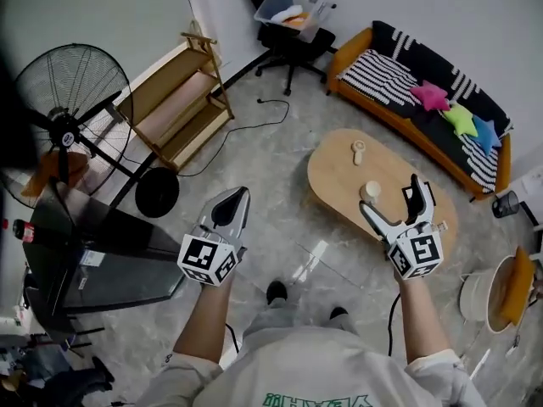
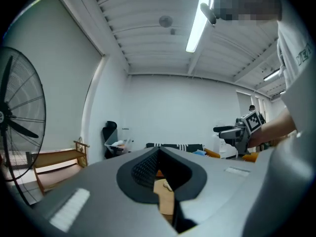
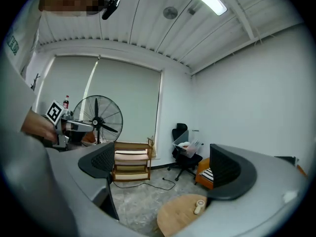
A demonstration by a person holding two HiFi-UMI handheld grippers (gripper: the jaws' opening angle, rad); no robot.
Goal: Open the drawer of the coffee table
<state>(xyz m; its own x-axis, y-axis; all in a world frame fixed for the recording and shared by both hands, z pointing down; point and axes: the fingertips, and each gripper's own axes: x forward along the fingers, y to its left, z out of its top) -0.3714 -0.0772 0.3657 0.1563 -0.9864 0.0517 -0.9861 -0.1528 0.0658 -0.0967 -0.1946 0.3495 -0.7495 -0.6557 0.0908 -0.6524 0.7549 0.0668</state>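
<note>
Jaws: left gripper (image 2: 158, 151) was closed tip to tip with nothing in it. Right gripper (image 3: 163, 169) was wide open and empty, with only floor and table showing between its jaws.

Coffee table (image 1: 338, 173): oval wooden top, ahead and to the right of the person, with the right gripper hovering over its near end. The drawer wasn't visible in any view. Only the top showed, so which side it's on couldn't be told.

Step in hand, as I judged it, was the approach, with no contact yet. To do it well:
- Get low first and find the drawer front under the top before committing.
- Use the right gripper, since it was open and nearest. Square its jaws to the handle or lip, then close.
- Pull straight along the slide, without lifting or twisting.
- Keep off the round pale object (image 1: 371, 192) just beside the right gripper and the small white object (image 1: 359, 149) further along the top.

Edges and room:
- The table's rim was rounded all the way round, so there's no corner to line up on.
- The sofa (image 1: 424, 91) sat near the far long side, so room was tight there.
- The near side faced bare floor (image 1: 280, 151), which gave plenty of room to pull.
- The cable (image 1: 254, 125) lay well apart, over by the wooden shelf (image 1: 174, 100).
- A white tub (image 1: 472, 288) stood to the person's right. Watch the elbow when backing up.
</note>
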